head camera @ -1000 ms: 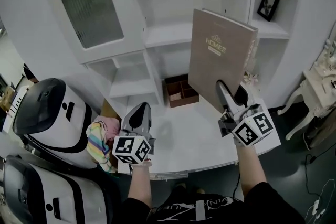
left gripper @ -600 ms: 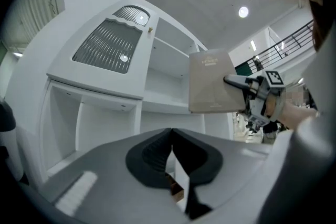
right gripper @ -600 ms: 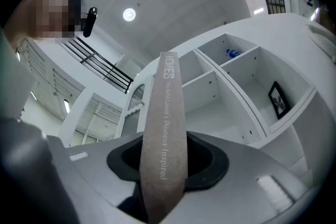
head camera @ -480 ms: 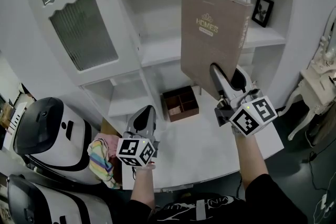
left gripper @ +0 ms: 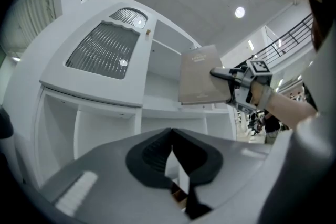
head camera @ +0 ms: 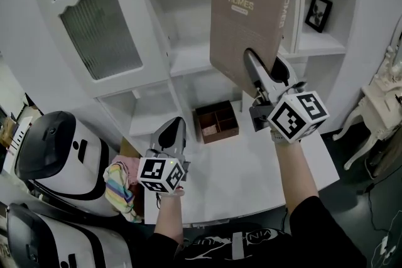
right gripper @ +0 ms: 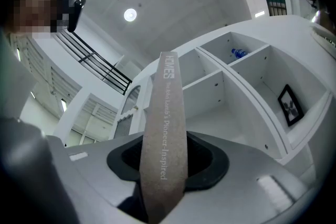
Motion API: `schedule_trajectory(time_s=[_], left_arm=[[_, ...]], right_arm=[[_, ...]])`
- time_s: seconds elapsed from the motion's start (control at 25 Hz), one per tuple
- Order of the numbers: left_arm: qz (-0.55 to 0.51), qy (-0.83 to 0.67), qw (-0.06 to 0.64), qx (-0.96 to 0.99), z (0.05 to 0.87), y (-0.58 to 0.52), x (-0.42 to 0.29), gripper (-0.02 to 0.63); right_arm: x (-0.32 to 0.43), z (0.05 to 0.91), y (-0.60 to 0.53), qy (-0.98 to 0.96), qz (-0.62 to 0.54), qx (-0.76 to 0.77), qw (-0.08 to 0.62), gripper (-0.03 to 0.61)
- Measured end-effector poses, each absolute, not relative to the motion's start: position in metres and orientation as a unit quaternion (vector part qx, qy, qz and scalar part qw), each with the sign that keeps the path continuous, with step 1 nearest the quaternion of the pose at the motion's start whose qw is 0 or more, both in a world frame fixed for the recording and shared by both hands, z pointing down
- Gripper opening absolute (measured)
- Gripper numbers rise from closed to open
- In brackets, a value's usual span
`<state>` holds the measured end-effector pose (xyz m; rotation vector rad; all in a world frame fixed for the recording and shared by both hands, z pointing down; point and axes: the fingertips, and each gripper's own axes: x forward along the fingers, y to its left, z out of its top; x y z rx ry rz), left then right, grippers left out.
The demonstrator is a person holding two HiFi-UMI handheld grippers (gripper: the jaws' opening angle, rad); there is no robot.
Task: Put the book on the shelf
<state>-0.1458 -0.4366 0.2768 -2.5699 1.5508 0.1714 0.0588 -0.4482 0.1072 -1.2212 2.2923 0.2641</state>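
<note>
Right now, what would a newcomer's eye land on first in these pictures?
The big tan book stands out: the right hand-held gripper grips its lower edge and holds it upright in front of the white shelf unit. Next come the small black picture frame on the right-hand shelf and the left hand-held gripper, shut and empty, low at the left.

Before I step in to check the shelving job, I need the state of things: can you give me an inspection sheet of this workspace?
Surface: white desk.
Job's things: book held up before the shelf unit, not yet shelved.
Clutter: wooden box at the desk's back; framed picture on a right shelf; striped cloth, two white cases at left.
Grippers: right tongs shut on the book's lower part; left tongs shut, empty.
Cables: thin cable on floor, right.
Surroundings: ornate side table, right.
</note>
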Motion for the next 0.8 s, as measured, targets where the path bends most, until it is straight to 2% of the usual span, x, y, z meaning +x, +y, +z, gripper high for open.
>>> schedule_trajectory(time_s=[0.36,0.8], left_arm=[[0.061,0.525,0.069,-0.846,0.277,-0.435,-0.158,0.0],[0.066,0.537,0.06,-0.839,0.28,-0.43,-0.174,0.0]], right_arm=[[0.016,0.103,-0.495,0.844,0.105,-0.479,0.217,0.175],[-0.033,0.107,-0.556,0.841,0.077,-0.527,0.096,0.179]])
